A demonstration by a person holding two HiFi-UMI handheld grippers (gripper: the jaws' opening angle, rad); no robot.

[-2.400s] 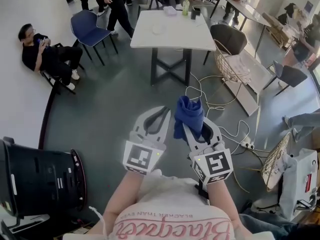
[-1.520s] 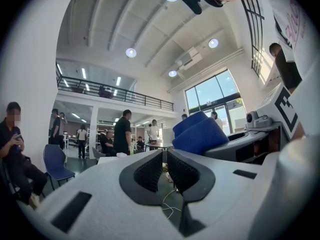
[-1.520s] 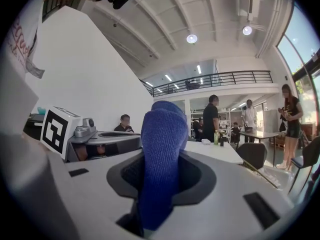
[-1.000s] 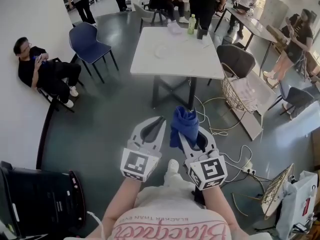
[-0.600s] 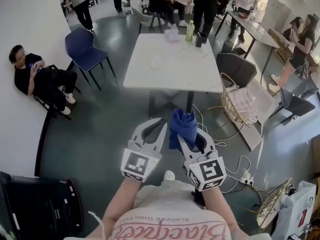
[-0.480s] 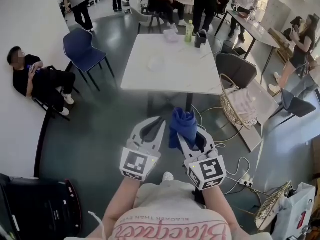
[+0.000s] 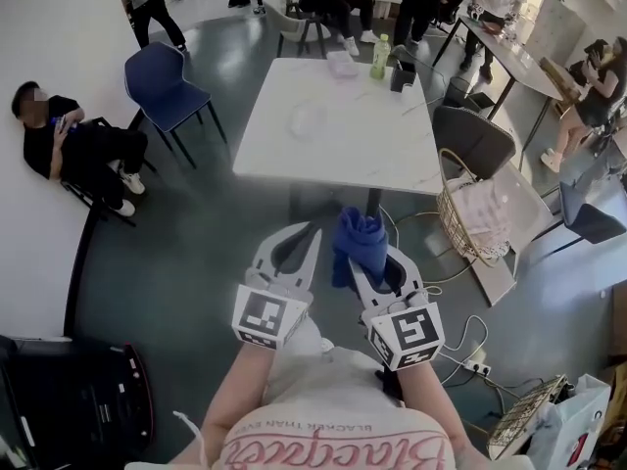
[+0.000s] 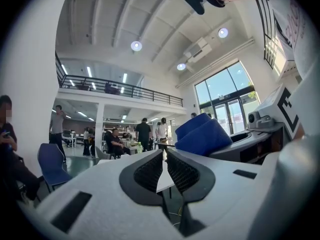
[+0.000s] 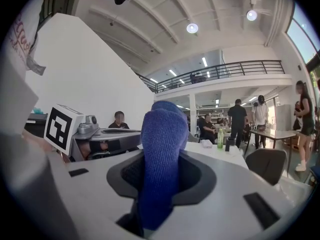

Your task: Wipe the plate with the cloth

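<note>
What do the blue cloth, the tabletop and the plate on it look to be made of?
Cloth: soft knitted or terry textile, matte; its ribbed weave shows up close.
Tabletop: smooth, white, slight sheen; stone or laminate, cannot tell which.
Plate: pale, seemingly translucent, possibly glass; too small to be sure.

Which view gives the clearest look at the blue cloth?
Right gripper view: the cloth fills the centre, clamped in the right tool. Head view shows it bunched from above; left gripper view catches only one folded end.
</note>
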